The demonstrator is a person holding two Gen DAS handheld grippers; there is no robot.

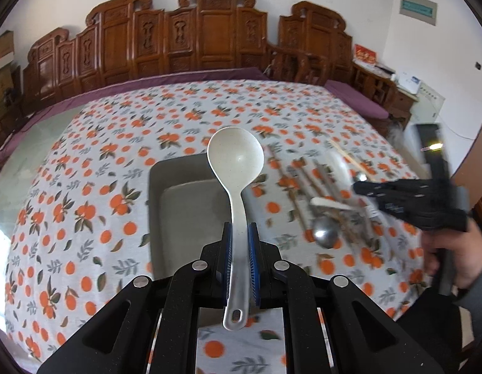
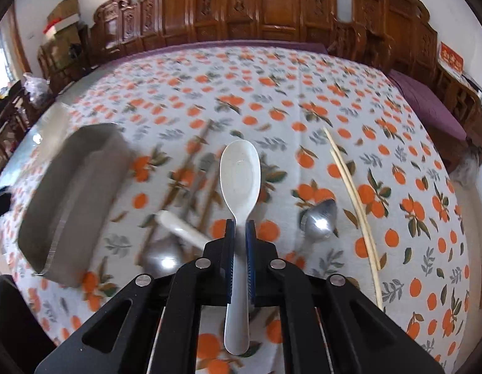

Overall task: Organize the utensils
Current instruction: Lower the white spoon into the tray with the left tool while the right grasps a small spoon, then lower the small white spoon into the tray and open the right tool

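both grippers pinch thin handles: left gripper (image 1: pixel 239 243) holds a white ladle (image 1: pixel 236 159) above the grey tray (image 1: pixel 157 187), right gripper (image 2: pixel 240 237) a white spoon (image 2: pixel 240 174); either may pivot or slip.

tray (image 1: pixel 185 205) left of utensil pile (image 1: pixel 328 199)

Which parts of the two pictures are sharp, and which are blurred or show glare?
Left wrist view: the white plastic ladle held in the left gripper is sharp; the orange-patterned tablecloth and grey tray are smeared. Right wrist view: the white plastic spoon is sharp; the steel spoon bowl shows glare.
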